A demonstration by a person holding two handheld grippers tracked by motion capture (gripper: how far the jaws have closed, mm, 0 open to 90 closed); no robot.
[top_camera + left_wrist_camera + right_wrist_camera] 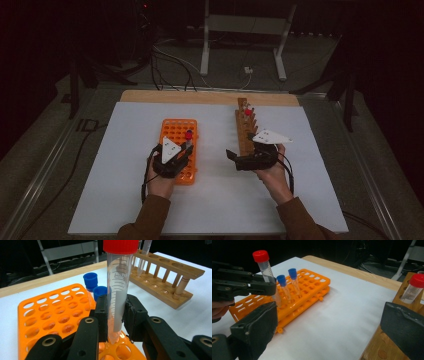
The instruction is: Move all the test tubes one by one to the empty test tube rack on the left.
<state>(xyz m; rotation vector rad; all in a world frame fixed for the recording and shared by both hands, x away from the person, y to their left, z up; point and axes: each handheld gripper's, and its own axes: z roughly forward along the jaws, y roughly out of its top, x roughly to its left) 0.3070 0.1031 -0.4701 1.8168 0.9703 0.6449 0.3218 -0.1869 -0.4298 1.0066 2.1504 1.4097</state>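
Note:
A clear tube with a red cap [119, 290] stands upright between the pads of my left gripper [116, 307], which is shut on it. Its lower end sits at a hole near the front of the orange rack [52, 315]. In the high view the left gripper [184, 151] is over the rack's near right corner [172, 131]. My right gripper [329, 327] stands wide open with nothing between its pads [257, 327]. It hovers beside the near end of the wooden rack [244, 131], which holds another red-capped tube [415, 287].
Two blue-capped tubes [282, 282] [292, 275] stand in the orange rack just beyond the held tube. White paper [215, 200] covers the table, with open room between the two racks. Cables and a metal stand [240, 30] lie past the far edge.

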